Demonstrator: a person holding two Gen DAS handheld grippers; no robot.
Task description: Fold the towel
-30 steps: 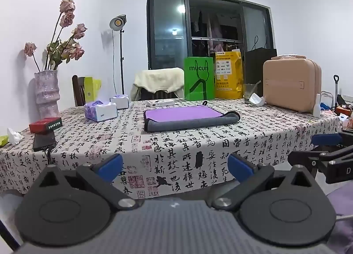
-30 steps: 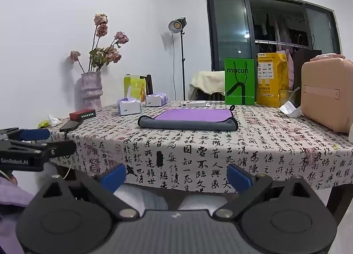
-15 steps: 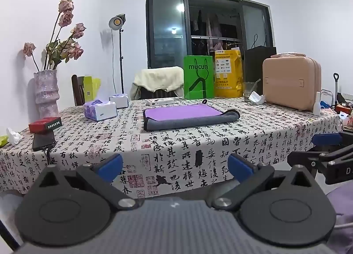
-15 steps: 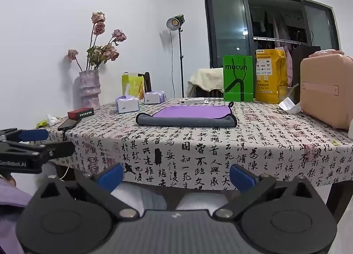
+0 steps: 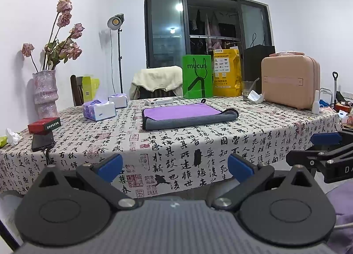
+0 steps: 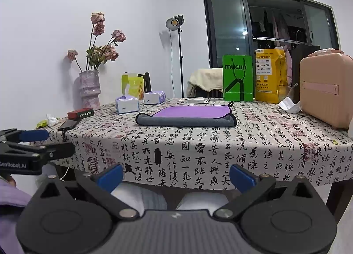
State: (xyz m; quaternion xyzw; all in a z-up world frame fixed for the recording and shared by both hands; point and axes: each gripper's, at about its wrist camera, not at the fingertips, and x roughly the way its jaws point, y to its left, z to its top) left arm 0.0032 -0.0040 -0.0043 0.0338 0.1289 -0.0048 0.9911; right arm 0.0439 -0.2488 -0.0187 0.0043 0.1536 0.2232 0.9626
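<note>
Nearest, the left gripper (image 5: 174, 163) fills the bottom of the left wrist view, jaws wide open and empty. The right gripper (image 6: 176, 171) sits likewise at the bottom of the right wrist view, jaws open, holding nothing. Each shows at the other's frame edge, level with the bench (image 5: 253, 141) front and short of it.

Change over the last second is slight: both views have dipped a little and the bench edge has risen in frame, the right view more so. Neither gripper has advanced toward the work. Judgement: either the fold is finished and the grippers stand withdrawn, or no approach has begun; the pictures cannot settle which.

At mid-frame, well apart from both grippers, the towel (image 5: 183, 114) lies flat on the patterned cloth, purple face up, a grey rolled edge toward the viewer. It has not shifted from the earlier frames.

Beyond, left of centre, two tissue boxes (image 5: 99, 110); farther, a green bag (image 5: 197, 77) and, at right, a pink case (image 5: 291, 84), all unmoved.
</note>
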